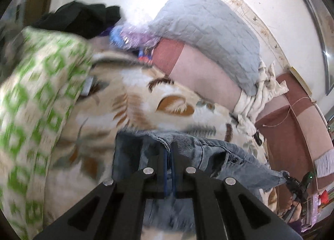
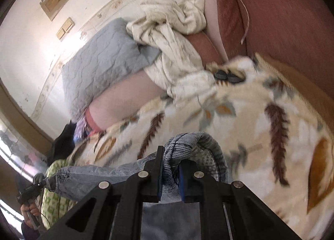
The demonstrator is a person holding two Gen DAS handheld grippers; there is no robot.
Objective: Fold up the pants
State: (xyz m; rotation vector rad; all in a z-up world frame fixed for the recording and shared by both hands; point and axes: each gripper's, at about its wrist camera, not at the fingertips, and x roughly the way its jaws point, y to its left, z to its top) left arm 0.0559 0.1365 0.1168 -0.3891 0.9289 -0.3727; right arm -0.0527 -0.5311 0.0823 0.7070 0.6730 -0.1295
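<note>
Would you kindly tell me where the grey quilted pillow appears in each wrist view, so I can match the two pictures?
Left wrist view: the grey quilted pillow sits upper centre-right, leaning against the white wall.
Right wrist view: the same pillow lies left of centre, beside the crumpled cream cloth.
Shared landmark: the leaf-patterned blanket spread below the pillow in both.

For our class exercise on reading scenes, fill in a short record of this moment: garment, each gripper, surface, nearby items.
garment: blue jeans, held up by both grippers
left gripper: shut on jeans edge
right gripper: shut on bunched ribbed waistband
surface: leaf-patterned blanket
nearby: grey quilted pillow, crumpled cream cloth, green-patterned cloth
</note>
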